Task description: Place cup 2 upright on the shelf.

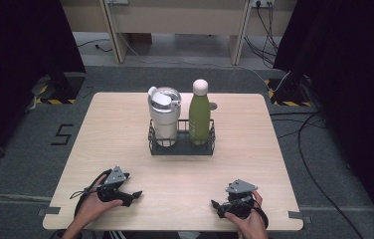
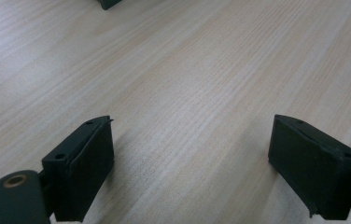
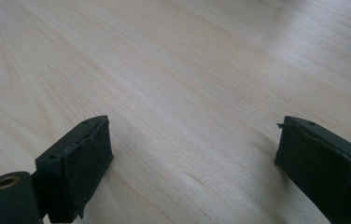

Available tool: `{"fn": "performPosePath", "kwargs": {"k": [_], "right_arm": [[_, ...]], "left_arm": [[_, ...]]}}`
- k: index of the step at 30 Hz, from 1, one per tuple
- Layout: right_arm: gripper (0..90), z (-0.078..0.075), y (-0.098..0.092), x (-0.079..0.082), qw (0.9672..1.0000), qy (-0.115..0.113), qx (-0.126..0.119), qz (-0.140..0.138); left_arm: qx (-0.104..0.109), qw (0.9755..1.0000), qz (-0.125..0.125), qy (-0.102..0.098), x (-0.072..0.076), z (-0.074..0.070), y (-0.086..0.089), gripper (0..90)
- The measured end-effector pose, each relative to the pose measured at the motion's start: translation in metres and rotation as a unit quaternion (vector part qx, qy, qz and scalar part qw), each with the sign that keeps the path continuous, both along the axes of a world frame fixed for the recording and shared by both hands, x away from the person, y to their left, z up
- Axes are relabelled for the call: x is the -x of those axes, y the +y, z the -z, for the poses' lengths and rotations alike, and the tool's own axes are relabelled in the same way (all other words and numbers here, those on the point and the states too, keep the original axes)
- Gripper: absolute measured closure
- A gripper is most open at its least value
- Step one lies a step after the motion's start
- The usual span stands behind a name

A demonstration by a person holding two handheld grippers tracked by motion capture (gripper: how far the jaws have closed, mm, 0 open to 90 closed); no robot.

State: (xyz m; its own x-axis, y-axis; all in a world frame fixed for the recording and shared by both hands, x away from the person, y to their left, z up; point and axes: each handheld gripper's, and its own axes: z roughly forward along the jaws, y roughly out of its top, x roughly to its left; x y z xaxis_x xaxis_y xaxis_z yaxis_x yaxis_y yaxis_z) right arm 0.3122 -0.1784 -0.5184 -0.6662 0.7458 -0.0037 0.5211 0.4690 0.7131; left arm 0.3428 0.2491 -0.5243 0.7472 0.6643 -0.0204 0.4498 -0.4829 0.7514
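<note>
Both the left gripper (image 1: 136, 194) and right gripper (image 1: 216, 206) lay spread and empty; the 2 bottles ahead sat untouched in the rack (image 1: 181, 148).

Laboratory recording cell, not a home or shop. Pale wood-grain worktop (image 1: 125, 149) set alone on grey carpeted floor (image 1: 21, 164), with a black figure "5" (image 1: 61, 134) taped beside it. Black curtains (image 1: 16, 45) closing off both sides — stands at their feet on yellow-and-black hazard tape (image 1: 50, 101). Loose cables (image 1: 309, 149) trailing over the floor at right toward wall sockets (image 1: 262, 3). Plain beige bench (image 1: 175, 20) along the back wall — bare, utilitarian, staged for capture work.
</note>
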Motion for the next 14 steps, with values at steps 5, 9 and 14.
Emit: {"fn": "performPosePath", "kwargs": {"k": [5, 9, 14], "right_arm": [[8.5, 0.0001, 0.0003, -0.0002, 1.0000, 0.002, 0.001, 0.000], [8.2, 0.0002, 0.0003, -0.0004, 1.0000, 0.002, 0.002, -0.001], [7.9, 0.0002, 0.0004, -0.0003, 1.0000, 0.003, 0.001, 0.000]], "left_arm": [[0.000, 1.0000, 0.000, 0.000, 0.0000, 0.0000, 0.0000, 13.6], [0.000, 1.0000, 0.000, 0.000, 0.0001, 0.0001, -0.0001, 13.5], [0.000, 1.0000, -0.001, 0.000, 0.0000, 0.0000, -0.0001, 13.5]]}}
